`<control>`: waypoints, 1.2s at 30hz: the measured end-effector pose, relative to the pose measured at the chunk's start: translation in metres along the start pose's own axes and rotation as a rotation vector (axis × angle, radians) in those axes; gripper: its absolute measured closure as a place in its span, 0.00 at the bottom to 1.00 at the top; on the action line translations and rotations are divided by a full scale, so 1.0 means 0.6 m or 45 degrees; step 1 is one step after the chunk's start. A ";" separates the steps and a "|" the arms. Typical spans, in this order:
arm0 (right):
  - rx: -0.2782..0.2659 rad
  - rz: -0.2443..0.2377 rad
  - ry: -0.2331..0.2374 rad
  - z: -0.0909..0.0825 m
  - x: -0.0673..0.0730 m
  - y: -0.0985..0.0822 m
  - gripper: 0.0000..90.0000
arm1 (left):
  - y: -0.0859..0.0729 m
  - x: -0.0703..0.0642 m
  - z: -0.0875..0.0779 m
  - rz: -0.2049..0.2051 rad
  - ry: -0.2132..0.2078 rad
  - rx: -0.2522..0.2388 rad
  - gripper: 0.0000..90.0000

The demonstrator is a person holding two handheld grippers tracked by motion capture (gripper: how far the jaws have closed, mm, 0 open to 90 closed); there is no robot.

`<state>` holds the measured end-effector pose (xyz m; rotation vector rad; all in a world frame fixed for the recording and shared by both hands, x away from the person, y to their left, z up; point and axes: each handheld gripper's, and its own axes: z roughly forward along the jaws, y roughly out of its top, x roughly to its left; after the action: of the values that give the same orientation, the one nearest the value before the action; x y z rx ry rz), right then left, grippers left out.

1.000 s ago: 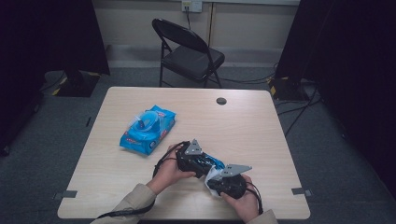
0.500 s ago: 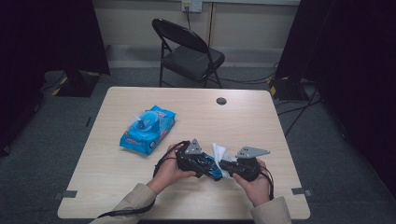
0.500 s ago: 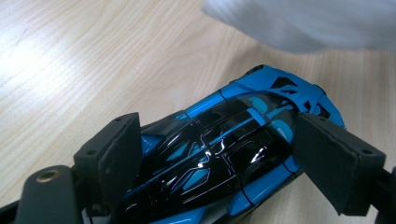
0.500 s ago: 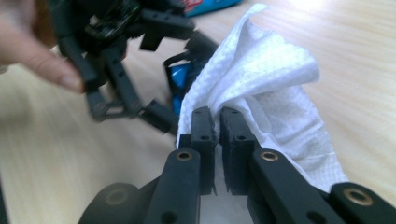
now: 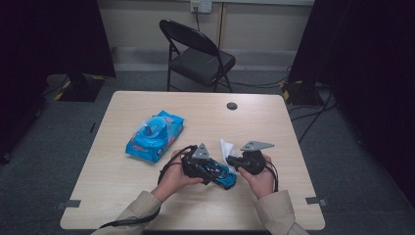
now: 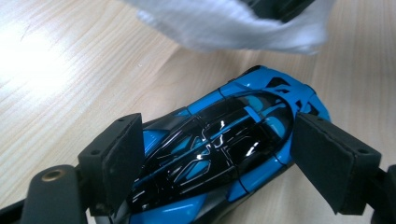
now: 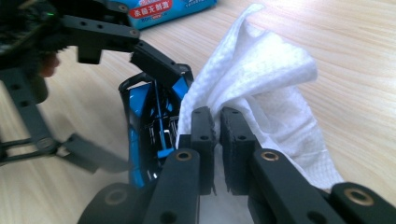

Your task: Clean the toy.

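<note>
Your left gripper [image 6: 215, 163] clamps the blue toy car [image 6: 219, 154]; right gripper [image 7: 215, 135] pinches a wet wipe [image 7: 261, 88] beside it. Wiping looks barely begun; most of the body left.

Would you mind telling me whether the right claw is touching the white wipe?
Touching. In the right gripper view the right claw has its jaws closed on a fold of the wipe, with the cloth pinched between the pads and bunching out above them.
</note>
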<state>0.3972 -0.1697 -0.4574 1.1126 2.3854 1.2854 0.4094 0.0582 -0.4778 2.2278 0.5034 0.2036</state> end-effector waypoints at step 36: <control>0.159 -0.003 0.034 0.157 -0.008 0.043 0.93 | -0.019 0.006 0.009 -0.017 0.047 -0.034 0.19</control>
<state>0.4611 -0.1055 -0.4943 1.1328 2.5157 1.1716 0.4107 0.0627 -0.4899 2.1976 0.5321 0.2437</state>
